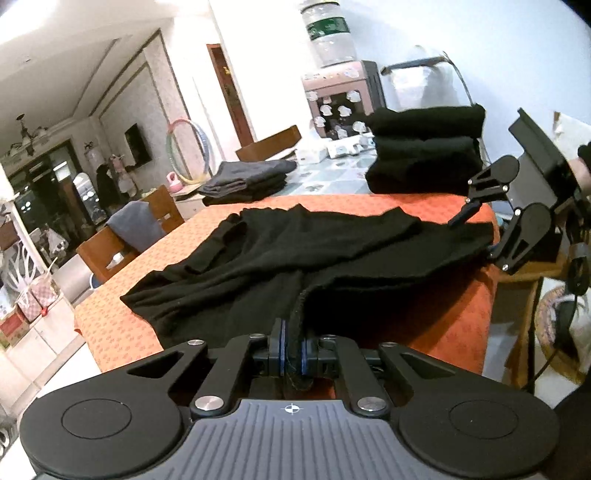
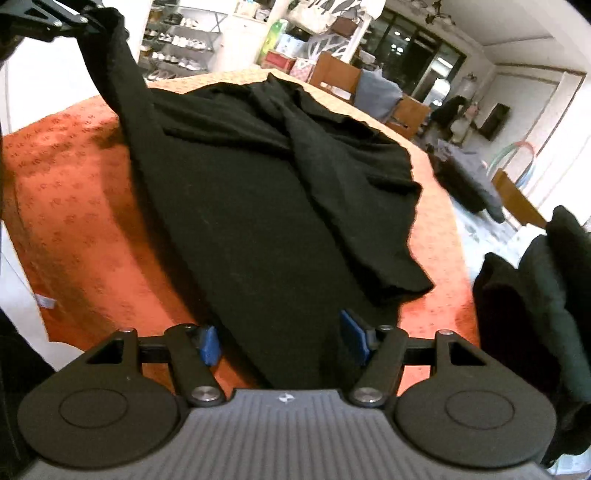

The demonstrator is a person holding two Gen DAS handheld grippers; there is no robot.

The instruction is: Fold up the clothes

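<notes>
- Left wrist view: the left gripper (image 1: 293,356) has its blue-edged pads pressed together on a bunched hem of the black garment (image 1: 280,254), which runs up between the fingers from the cloth below.
- The garment lies spread and rumpled across the orange tablecloth (image 1: 177,240), reaching to the table's right-hand edge.
- At that edge the right gripper (image 1: 476,221) sits just beside the garment, its fingers spread apart with the cloth's corner between them.
- Behind it stands a stack of folded black clothes (image 1: 424,155); further left lies a folded grey pile (image 1: 247,181).
- Right wrist view: the right gripper (image 2: 282,341) is wide open, its blue pads (image 2: 210,345) either side of a strip of the black garment (image 2: 258,206) without touching it.
- The garment covers the middle of the orange tablecloth (image 2: 70,206), one edge folded over itself.
- At upper left the left gripper (image 2: 83,20) lifts one end of the garment off the table, clamped on the cloth.
- The folded black stack (image 2: 539,295) sits at the right, near the garment but apart from it.
</notes>
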